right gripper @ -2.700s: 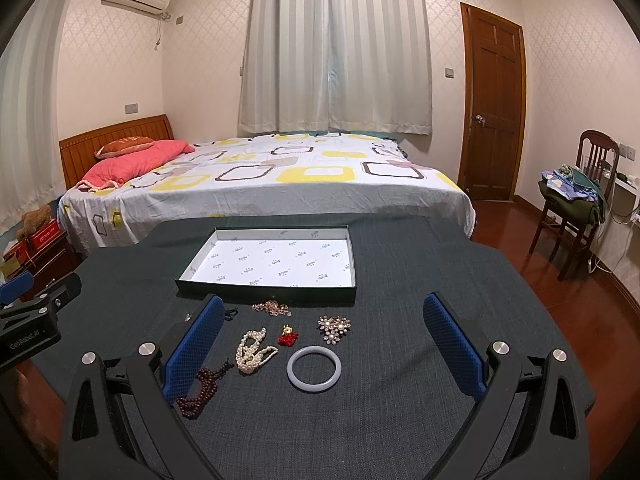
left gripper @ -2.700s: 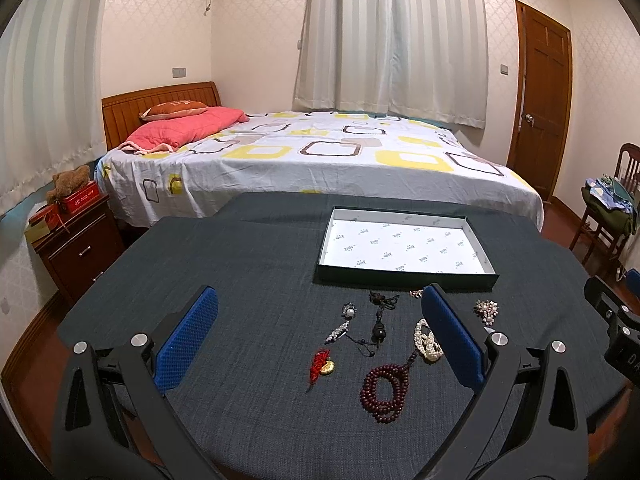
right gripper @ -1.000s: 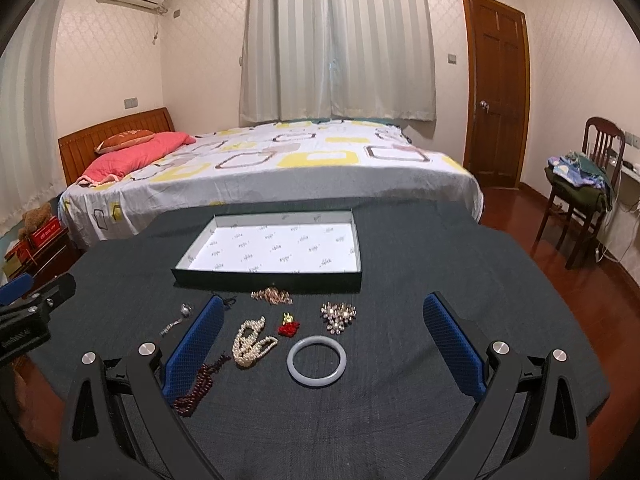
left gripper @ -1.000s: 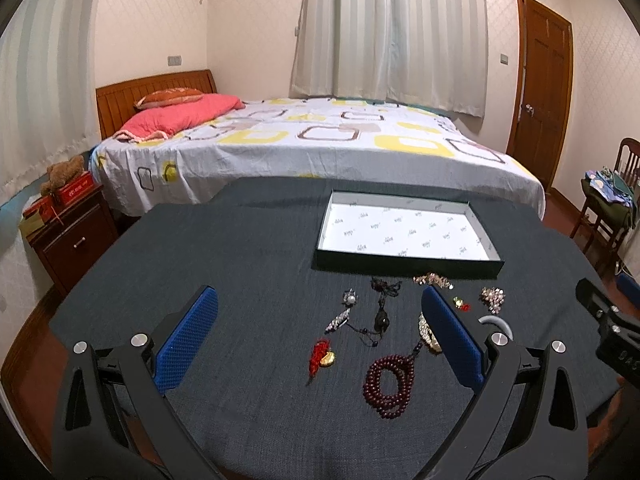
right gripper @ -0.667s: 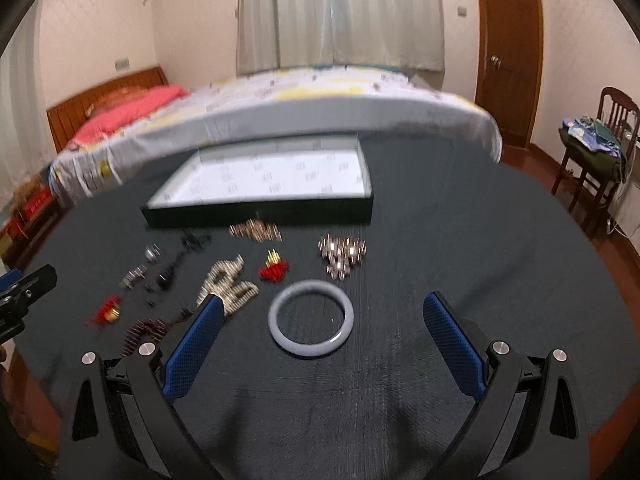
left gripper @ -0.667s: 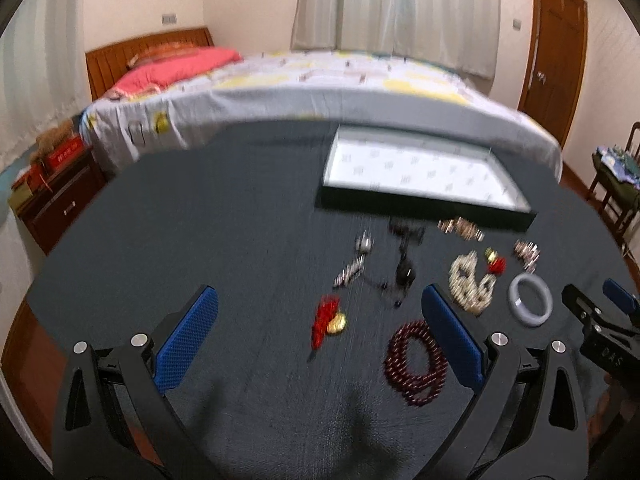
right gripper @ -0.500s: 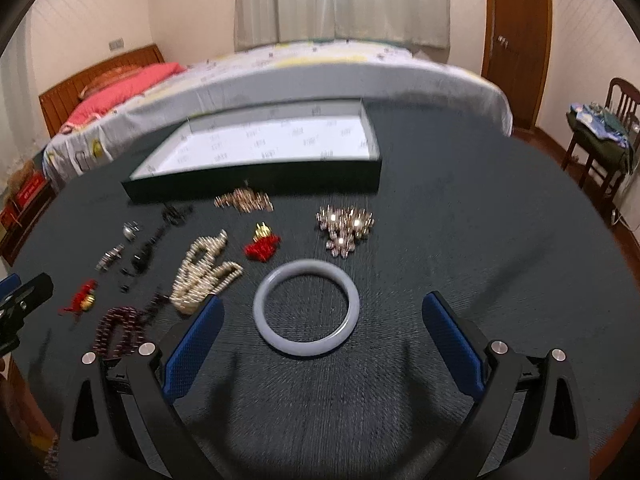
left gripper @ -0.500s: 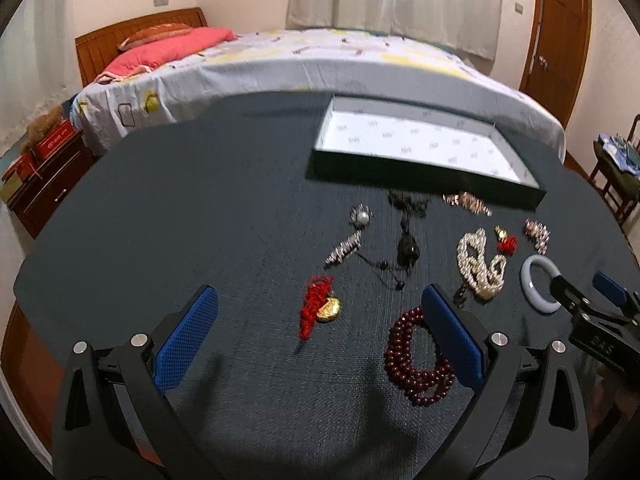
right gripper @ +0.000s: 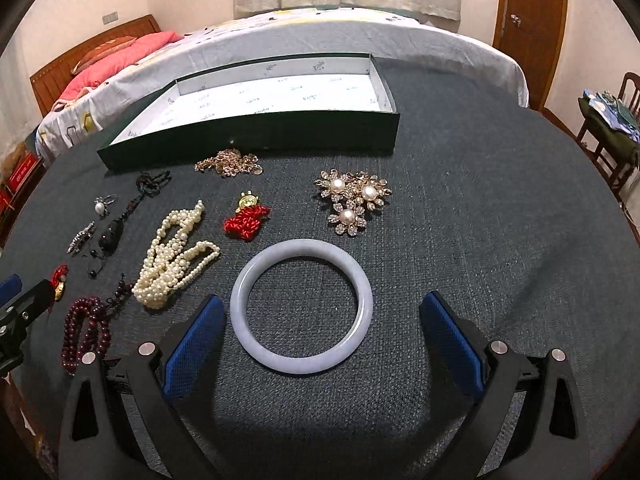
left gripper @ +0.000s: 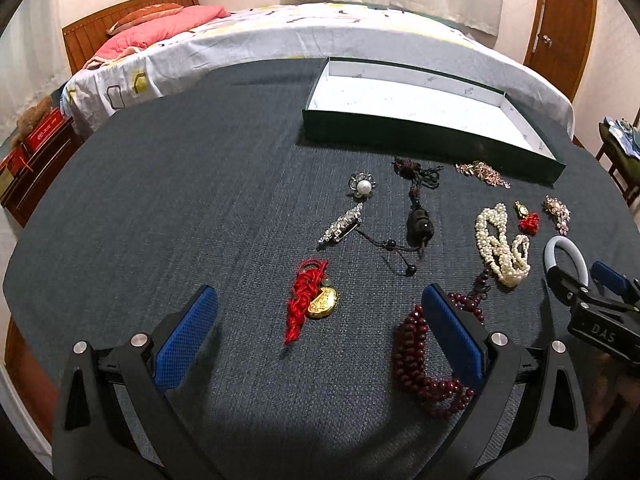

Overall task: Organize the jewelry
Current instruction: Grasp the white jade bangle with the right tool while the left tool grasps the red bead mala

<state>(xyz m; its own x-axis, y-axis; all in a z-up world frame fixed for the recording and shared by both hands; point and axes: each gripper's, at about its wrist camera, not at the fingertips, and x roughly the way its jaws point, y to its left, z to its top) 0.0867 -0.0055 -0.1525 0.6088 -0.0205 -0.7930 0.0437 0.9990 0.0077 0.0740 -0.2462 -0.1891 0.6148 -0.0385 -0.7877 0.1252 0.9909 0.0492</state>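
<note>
Bedroom setting, bed (right gripper: 320, 36) behind a dark cloth-covered table (right gripper: 500, 220) with jewelry spread in front of an open green tray (right gripper: 248, 136), which has nothing in it. Right gripper (right gripper: 320, 332) is wide open, holding nothing, low over the pale bangle (right gripper: 301, 306); the bangle lies flat between the two blue pads, nearer the left-hand one. Left gripper (left gripper: 320, 336) is also wide open and unloaded, hanging over the red knot charm with gold pendant (left gripper: 310, 300), with the dark red bead bracelet (left gripper: 420, 364) partly under its right-hand pad.

Step in hand looks like the right pick of the bangle (first item, nothing sorted yet). To do it well:
- close across one side of the ring, not the full diameter; smooth stone will likely slip if squeezed edge to edge
- get one finger inside the ring, one outside
- stay clear of the pearl strand (right gripper: 176, 252) just to the left and the flower brooch (right gripper: 352, 200) beyond
- lift straight, then carry over the tray's near wall.
</note>
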